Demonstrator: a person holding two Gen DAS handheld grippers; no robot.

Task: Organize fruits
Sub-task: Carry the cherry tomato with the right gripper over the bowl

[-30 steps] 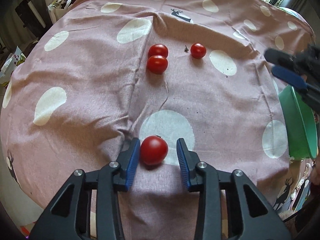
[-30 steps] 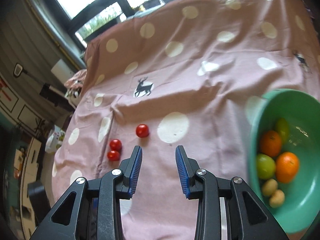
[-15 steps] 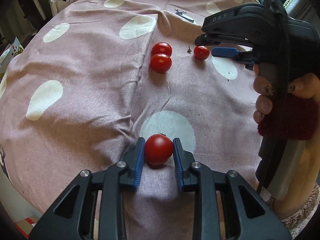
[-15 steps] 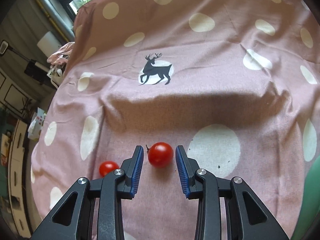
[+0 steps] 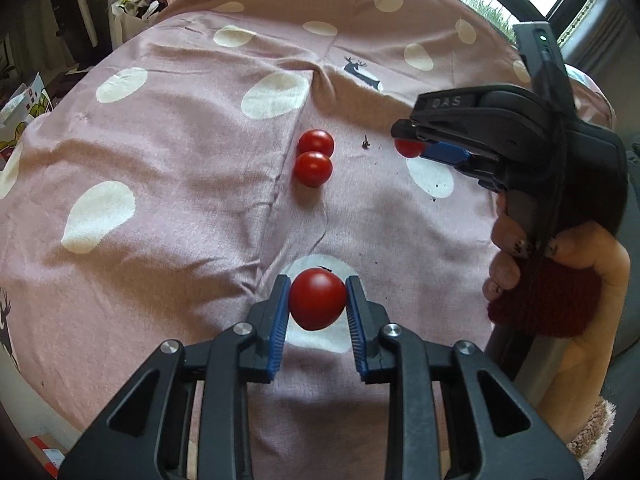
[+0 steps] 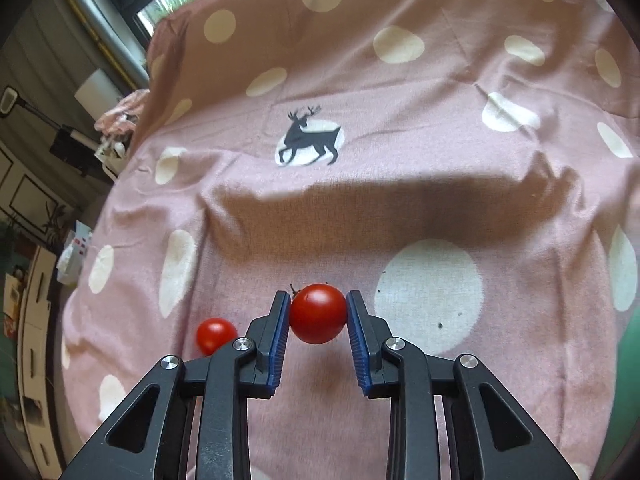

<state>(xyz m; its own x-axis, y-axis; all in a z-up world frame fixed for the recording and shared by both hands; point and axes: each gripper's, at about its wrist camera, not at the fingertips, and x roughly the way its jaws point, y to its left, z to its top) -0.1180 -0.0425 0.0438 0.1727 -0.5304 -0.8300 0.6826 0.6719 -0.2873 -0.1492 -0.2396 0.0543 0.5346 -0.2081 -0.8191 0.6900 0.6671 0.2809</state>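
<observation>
Pink cloth [image 5: 168,152] dotted with pale spots covered the table. Left gripper [image 5: 317,303] had its blue pads clamped on a glossy round red tomato [image 5: 317,299] at 6 o'clock, as half a second before. Right gripper [image 6: 318,314] was closing, pads now touching a second tomato [image 6: 318,313] that earlier sat loose between them. Two touching tomatoes [image 5: 313,159] lay at 12 o'clock of the left gripper.

Tablecloth [image 5: 168,208]: soft matt woven cloth, creased. Tomatoes [image 5: 317,300] [image 6: 318,313]: smooth, glossy skin. Left gripper [image 5: 317,312] and right gripper [image 6: 318,320]: matt black plastic, ribbed blue pads [image 5: 279,320], shiny metal rivets [image 5: 243,328]. Far-right sleeve [image 5: 548,304]: fuzzy dark-red knit.
</observation>
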